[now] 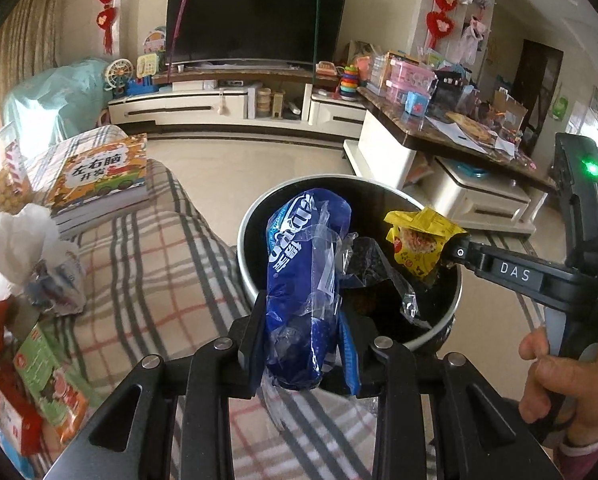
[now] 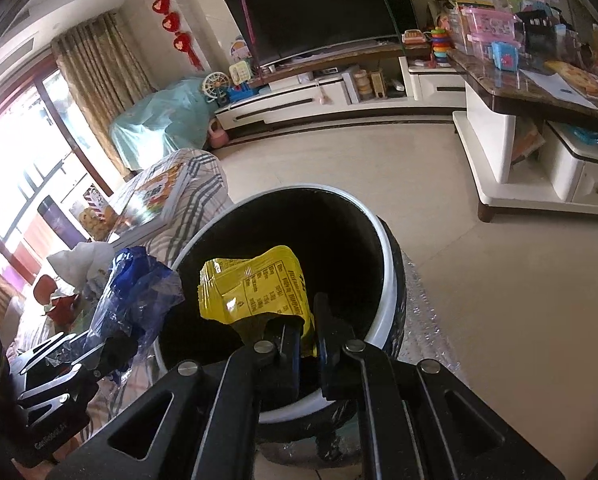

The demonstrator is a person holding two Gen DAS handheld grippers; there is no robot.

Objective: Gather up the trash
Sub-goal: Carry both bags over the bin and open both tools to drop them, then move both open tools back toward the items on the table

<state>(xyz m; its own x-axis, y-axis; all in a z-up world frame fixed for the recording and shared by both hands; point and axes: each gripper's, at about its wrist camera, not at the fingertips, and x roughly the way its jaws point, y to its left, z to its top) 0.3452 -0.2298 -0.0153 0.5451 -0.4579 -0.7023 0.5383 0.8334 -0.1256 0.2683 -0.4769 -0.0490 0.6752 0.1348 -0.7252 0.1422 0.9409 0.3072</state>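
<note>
Left gripper: pinched a blue wrapper, held over the near rim of the bin.
Right gripper: pressed together on a yellow packet, over the bin's mouth.
Left wrist view only: a hand on the right gripper's handle; clear plastic inside the bin.
Right wrist view only: packet's printed back.
Beyond: book on checked cloth, left of the bin.
</note>
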